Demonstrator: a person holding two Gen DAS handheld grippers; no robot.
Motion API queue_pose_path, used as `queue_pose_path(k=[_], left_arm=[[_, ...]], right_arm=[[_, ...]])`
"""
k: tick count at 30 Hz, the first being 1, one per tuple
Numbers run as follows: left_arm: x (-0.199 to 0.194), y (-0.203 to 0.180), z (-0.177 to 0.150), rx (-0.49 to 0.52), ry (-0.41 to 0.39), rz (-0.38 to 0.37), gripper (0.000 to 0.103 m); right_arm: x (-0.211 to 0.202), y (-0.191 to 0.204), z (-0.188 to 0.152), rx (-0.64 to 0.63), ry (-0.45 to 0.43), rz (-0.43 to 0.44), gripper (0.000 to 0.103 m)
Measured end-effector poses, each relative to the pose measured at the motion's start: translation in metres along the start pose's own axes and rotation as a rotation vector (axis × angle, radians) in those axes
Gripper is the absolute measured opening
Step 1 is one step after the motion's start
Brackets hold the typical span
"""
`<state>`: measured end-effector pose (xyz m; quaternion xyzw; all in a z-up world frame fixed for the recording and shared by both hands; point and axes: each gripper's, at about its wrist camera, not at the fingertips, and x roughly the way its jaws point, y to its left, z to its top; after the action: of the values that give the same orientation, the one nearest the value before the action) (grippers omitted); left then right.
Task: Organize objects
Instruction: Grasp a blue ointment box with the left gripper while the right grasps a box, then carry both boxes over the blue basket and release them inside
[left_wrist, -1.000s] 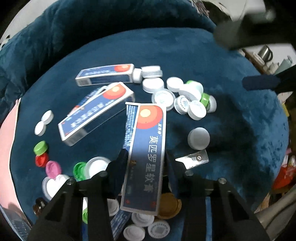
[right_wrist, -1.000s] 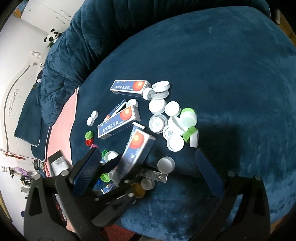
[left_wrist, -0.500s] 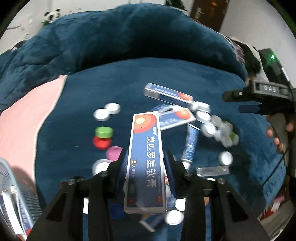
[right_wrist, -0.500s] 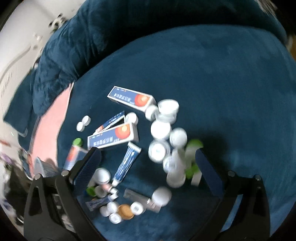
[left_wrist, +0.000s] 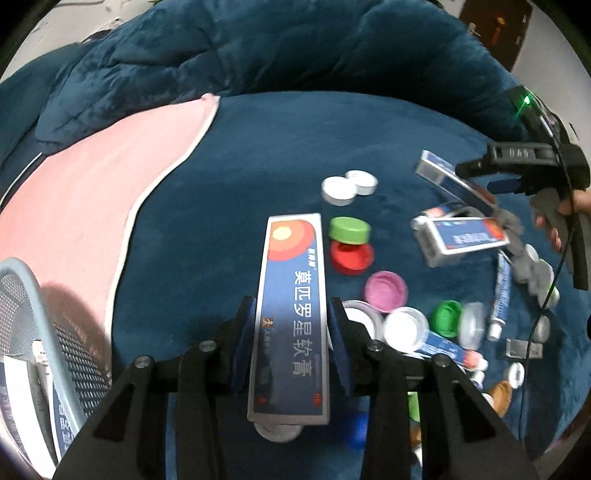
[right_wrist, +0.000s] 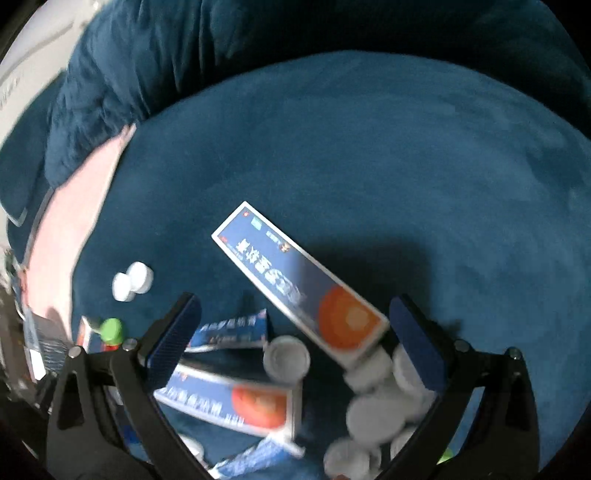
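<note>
Right now the left gripper (left_wrist: 291, 332) has its jaws clamped on a long blue ointment box (left_wrist: 291, 317), one blue pad pressed against each long side, so the box sticks out forward between them with its red-orange sun emblem at the far end and white Chinese lettering running down its face. It hangs above a dark blue plush bed cover (left_wrist: 280, 155), clear of the clutter beneath. Just to the right of the held box lie a green cap (left_wrist: 349, 229) and a red cap (left_wrist: 351, 256) touching each other, a pink cap (left_wrist: 386, 290) nearer the camera, and two white caps (left_wrist: 347, 186) side by side farther off. At the lower left edge of the left wrist view sits a mesh basket (left_wrist: 22, 288) with a pale blue rim, next to a pink cloth (left_wrist: 85, 184).

The right gripper (right_wrist: 295, 350) points down over the pile with its jaws spread wide and nothing between the pads; in the left wrist view it shows at the right edge, held by a hand (left_wrist: 565, 218). Below it a second ointment box (right_wrist: 299, 291) lies diagonally on the cover, its orange emblem toward the right pad. A third box (right_wrist: 229, 402), blurred, lies nearer the camera, and a fourth (right_wrist: 229, 332) sits partly behind the left pad. A cluster of white caps (right_wrist: 373, 402) crowds the lower right, blurred
</note>
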<state>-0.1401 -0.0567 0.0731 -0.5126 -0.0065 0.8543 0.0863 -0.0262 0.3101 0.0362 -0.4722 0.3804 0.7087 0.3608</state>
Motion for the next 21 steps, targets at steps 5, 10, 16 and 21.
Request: queue_pose_path(k=[5, 10, 16, 21], left_arm=[[0.019, 0.009, 0.007, -0.031, 0.018, -0.007, 0.044], [0.035, 0.017, 0.017, -0.108, 0.031, 0.007, 0.061], [0.032, 0.022, 0.017, -0.142, 0.022, 0.011, 0.039], [-0.002, 0.012, 0.015, -0.124, -0.029, -0.032, 0.039]], right_arm=[[0.027, 0.001, 0.003, -0.018, 0.032, -0.064, 0.084], [0.021, 0.005, -0.007, -0.075, 0.022, -0.109, 0.041], [-0.013, 0.013, -0.024, -0.128, -0.022, -0.148, 0.04], [-0.046, 0.03, -0.039, -0.147, -0.064, -0.138, 0.04]])
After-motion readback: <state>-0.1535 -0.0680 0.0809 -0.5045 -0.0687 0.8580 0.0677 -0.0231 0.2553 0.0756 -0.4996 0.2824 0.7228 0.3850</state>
